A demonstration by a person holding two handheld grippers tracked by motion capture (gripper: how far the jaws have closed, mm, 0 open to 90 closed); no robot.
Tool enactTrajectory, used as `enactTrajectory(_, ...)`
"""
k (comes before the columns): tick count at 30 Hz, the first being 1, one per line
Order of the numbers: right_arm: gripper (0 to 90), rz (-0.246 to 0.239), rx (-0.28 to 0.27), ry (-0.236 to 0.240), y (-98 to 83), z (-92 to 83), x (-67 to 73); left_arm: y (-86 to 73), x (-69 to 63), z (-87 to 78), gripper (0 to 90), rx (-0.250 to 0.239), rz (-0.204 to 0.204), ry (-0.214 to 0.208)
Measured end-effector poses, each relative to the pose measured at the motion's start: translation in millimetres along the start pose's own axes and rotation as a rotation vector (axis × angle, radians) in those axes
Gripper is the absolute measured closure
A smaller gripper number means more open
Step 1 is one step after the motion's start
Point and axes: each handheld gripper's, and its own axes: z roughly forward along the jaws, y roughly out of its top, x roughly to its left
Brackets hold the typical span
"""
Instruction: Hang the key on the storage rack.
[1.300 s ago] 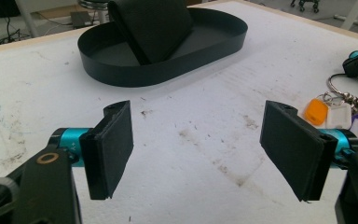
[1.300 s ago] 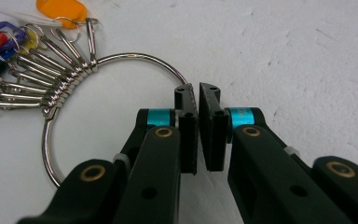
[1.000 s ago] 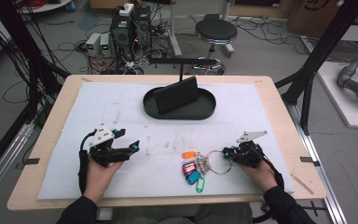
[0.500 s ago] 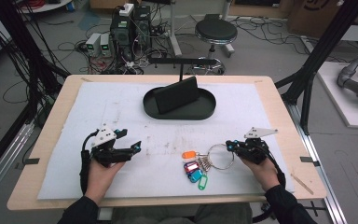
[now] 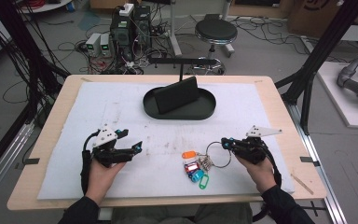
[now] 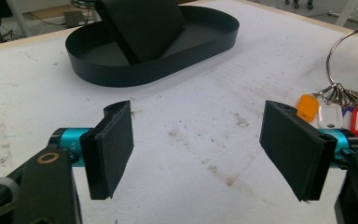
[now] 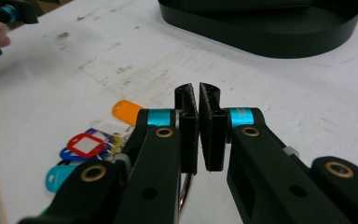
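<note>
Since a second ago, my right claw (image 5: 225, 142) has slid rightward, dragging the metal key ring (image 5: 219, 154) along; its ribbed black pads are pressed together on the ring's thin wire. Coloured plastic key tags (image 5: 194, 168) fan out just left of it on the scuffed white bench (image 5: 270, 112). My left claw (image 5: 131, 141) hovers spread, level. Beyond sits an oval black tray (image 5: 205, 112).
</note>
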Motion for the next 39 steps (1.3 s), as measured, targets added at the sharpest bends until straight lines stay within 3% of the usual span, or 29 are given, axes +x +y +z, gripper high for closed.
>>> enactTrajectory(8,85.2,0.029,0.057,0.038,-2.1,5.4,3.8,0.5,-0.5,0.6,25.8,0.000,0.002,-0.007)
enactTrajectory(13,87.0,0.021,0.049,0.042,-0.9,3.8,3.9,0.6,-1.2,0.9,25.8,0.000,0.002,-0.012)
enactTrajectory(20,87.7,-0.028,0.020,0.073,7.4,1.2,7.9,1.8,-0.9,-0.3,26.0,-0.007,0.001,-0.019)
enactTrajectory(25,87.8,-0.063,-0.002,0.090,19.8,-1.1,11.1,3.8,-0.9,-0.6,26.2,-0.031,-0.029,-0.043)
enactTrajectory(39,87.9,-0.134,-0.041,0.154,51.8,-6.6,15.6,16.4,-5.4,3.8,26.4,-0.060,-0.007,-0.115)
